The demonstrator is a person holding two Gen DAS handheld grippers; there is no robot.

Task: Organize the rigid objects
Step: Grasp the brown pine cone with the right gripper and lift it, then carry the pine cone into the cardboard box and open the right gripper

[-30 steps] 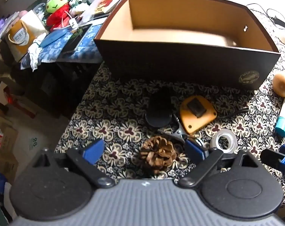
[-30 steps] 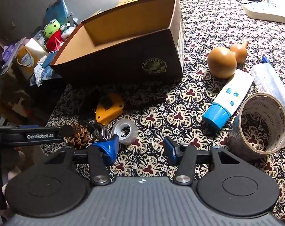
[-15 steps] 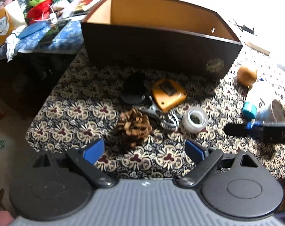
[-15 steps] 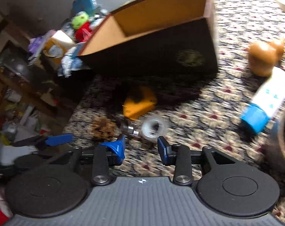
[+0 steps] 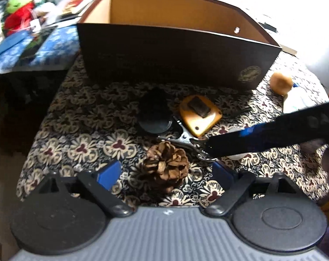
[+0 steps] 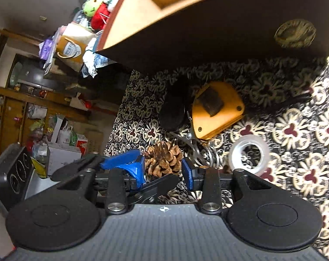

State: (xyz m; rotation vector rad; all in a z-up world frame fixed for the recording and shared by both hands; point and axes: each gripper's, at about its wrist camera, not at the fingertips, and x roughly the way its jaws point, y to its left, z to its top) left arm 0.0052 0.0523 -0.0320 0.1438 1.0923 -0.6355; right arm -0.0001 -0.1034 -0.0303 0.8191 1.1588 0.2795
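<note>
My left tongs [image 5: 167,175] are closing around the brown, scaly pine cone [image 5: 166,166] on the flower-patterned tabletop [image 5: 81,145], pads not yet touching it. My right tongs [image 6: 164,170] stand open beside the same cone, before the dark cardboard box [image 5: 175,54].

Your left wrist view is blown out white far right of the left gripper [image 5: 166,176]; the light enters from there. The box [image 5: 175,58] shades the cloth ahead of it. The right gripper's finger [image 5: 273,134] crossing in smears with blur. The right wrist view is dim, with soft tape roll [image 6: 249,155] and fisheye-bent edges.
</note>
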